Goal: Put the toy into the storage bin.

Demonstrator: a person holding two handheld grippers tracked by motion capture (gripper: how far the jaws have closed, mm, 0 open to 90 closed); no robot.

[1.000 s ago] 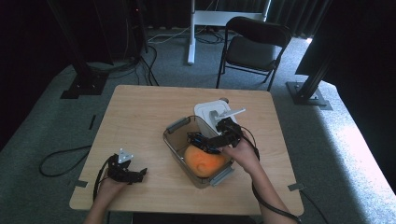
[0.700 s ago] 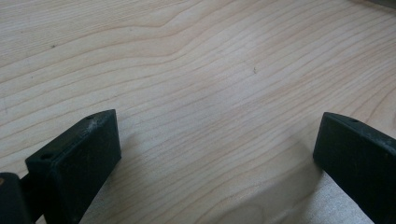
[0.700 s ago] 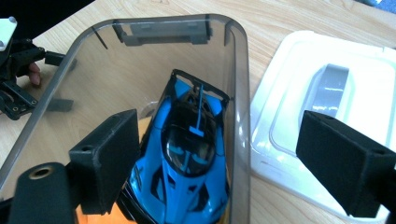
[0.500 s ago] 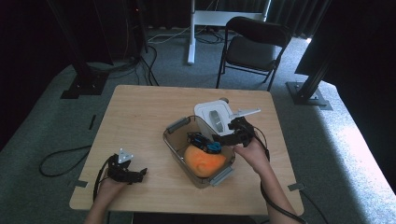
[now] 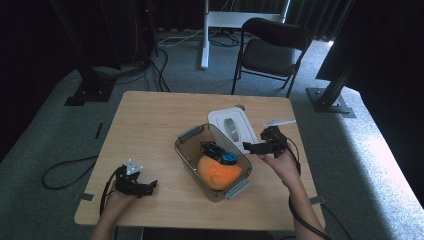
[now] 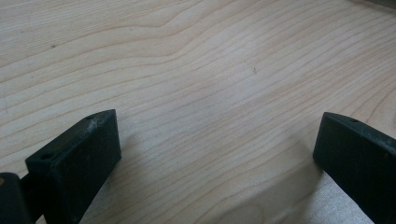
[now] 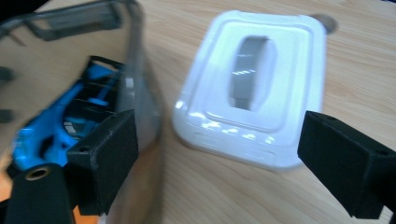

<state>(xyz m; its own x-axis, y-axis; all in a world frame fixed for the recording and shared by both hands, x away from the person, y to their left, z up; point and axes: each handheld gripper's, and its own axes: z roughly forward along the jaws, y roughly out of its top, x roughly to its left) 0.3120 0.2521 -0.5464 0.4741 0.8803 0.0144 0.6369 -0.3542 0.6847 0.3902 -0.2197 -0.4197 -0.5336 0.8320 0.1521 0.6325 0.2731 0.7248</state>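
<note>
Our right tool (image 5: 256, 148), jaws just widened and empty, hovers between the translucent grey plastic bin (image 5: 186, 150) and white rectangular lid (image 5: 241, 122). Our left tool (image 5: 148, 186) rests spread apart on the pale wooden worktop (image 5: 150, 120).

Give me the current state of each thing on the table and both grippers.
Clear bin: open, lid off.
White lid: flat on the table beside the bin.
Blue toy car: in the bin.
Orange object: in the bin.
Right gripper: open, empty.
Left gripper: open, empty.
</note>
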